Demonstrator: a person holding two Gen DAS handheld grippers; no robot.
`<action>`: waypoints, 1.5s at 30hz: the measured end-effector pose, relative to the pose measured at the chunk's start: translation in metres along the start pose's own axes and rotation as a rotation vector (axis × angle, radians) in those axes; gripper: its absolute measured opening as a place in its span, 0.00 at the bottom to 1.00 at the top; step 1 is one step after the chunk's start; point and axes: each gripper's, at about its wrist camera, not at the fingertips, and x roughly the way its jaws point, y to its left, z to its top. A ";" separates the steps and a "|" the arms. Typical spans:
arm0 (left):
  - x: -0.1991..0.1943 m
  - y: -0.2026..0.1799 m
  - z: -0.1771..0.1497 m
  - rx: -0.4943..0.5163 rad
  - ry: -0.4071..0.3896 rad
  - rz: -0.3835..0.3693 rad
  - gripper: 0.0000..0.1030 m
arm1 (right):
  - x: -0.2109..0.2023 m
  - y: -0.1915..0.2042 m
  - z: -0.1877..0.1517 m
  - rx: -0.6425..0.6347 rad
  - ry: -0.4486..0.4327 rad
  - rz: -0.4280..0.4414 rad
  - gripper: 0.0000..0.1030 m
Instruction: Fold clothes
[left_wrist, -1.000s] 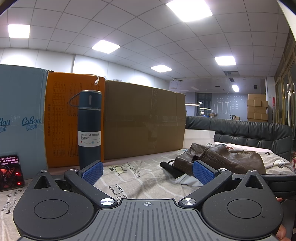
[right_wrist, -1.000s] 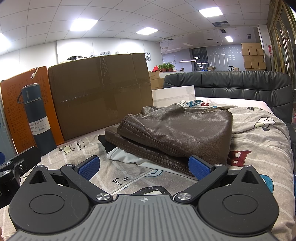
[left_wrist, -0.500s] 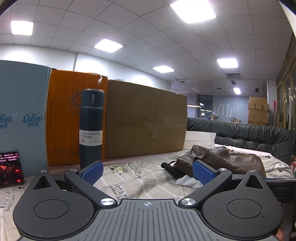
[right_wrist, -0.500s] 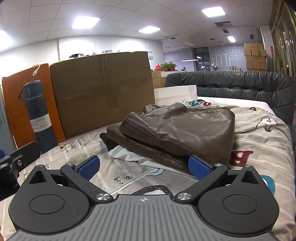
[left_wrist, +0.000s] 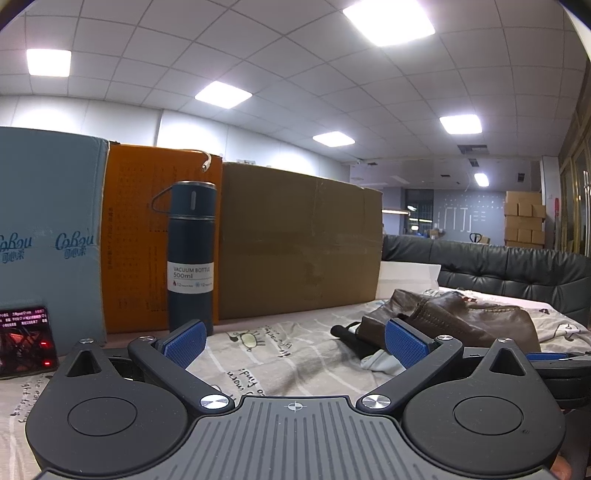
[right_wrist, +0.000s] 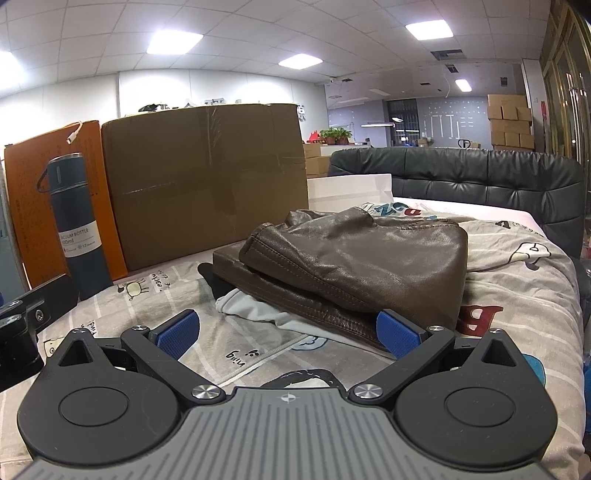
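Brown leather jacket (right_wrist: 354, 266) folded, creased, atop pale garment (right_wrist: 251, 306), left gripper (left_wrist: 295, 341) and right gripper (right_wrist: 288, 330) both spread, empty

Dark blue bottle (left_wrist: 191, 254) label reads "VACUUM BOTTLE 500ml"; grey-blue box (left_wrist: 48, 236) shows "Cobou"; printed sheet (left_wrist: 280, 354) reads "worn find".

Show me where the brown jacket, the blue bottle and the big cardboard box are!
brown jacket (right_wrist: 369, 258), right wrist view, on the top folded leather panel.
blue bottle (left_wrist: 191, 243), left wrist view, on its body above the white label.
big cardboard box (right_wrist: 207, 177), right wrist view, on its taped front face.
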 end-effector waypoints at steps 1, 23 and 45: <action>0.000 0.000 0.000 0.001 0.000 0.000 1.00 | 0.000 0.000 0.000 0.000 0.001 0.000 1.00; 0.001 -0.001 0.000 0.006 0.008 0.000 1.00 | 0.000 0.000 0.000 -0.002 -0.001 0.000 1.00; 0.001 0.000 0.000 0.003 0.006 -0.006 1.00 | 0.000 0.001 0.000 -0.005 0.002 0.001 1.00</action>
